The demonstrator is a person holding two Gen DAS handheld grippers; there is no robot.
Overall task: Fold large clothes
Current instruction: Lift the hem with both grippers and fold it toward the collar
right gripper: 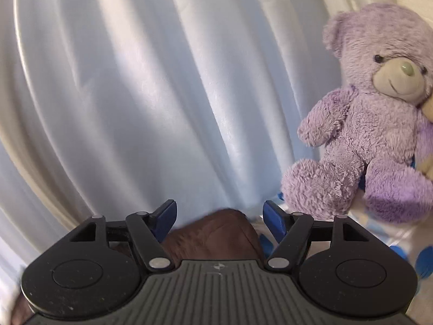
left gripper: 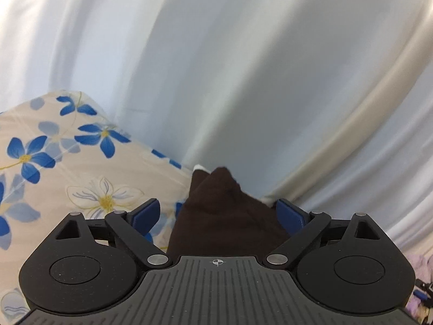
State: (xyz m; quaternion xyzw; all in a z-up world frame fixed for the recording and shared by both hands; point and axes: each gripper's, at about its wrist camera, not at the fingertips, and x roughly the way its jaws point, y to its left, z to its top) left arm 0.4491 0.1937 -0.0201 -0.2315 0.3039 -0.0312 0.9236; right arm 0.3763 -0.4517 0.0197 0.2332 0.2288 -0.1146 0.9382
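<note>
A dark brown garment (left gripper: 222, 222) rises in a peak between the blue fingers of my left gripper (left gripper: 217, 202). Those jaws stand wide apart and neither pad presses on the cloth. In the right wrist view a rounded fold of the same brown garment (right gripper: 216, 235) lies low between the fingers of my right gripper (right gripper: 220, 203). That gripper is open too, with a gap on both sides of the cloth. The rest of the garment is hidden under the gripper bodies.
A bed sheet with blue and white flowers (left gripper: 54, 162) spreads at the left. Pale curtains (left gripper: 230, 67) hang close behind the bed and fill the background (right gripper: 135, 81). A purple teddy bear (right gripper: 373, 135) sits on the bed at the right.
</note>
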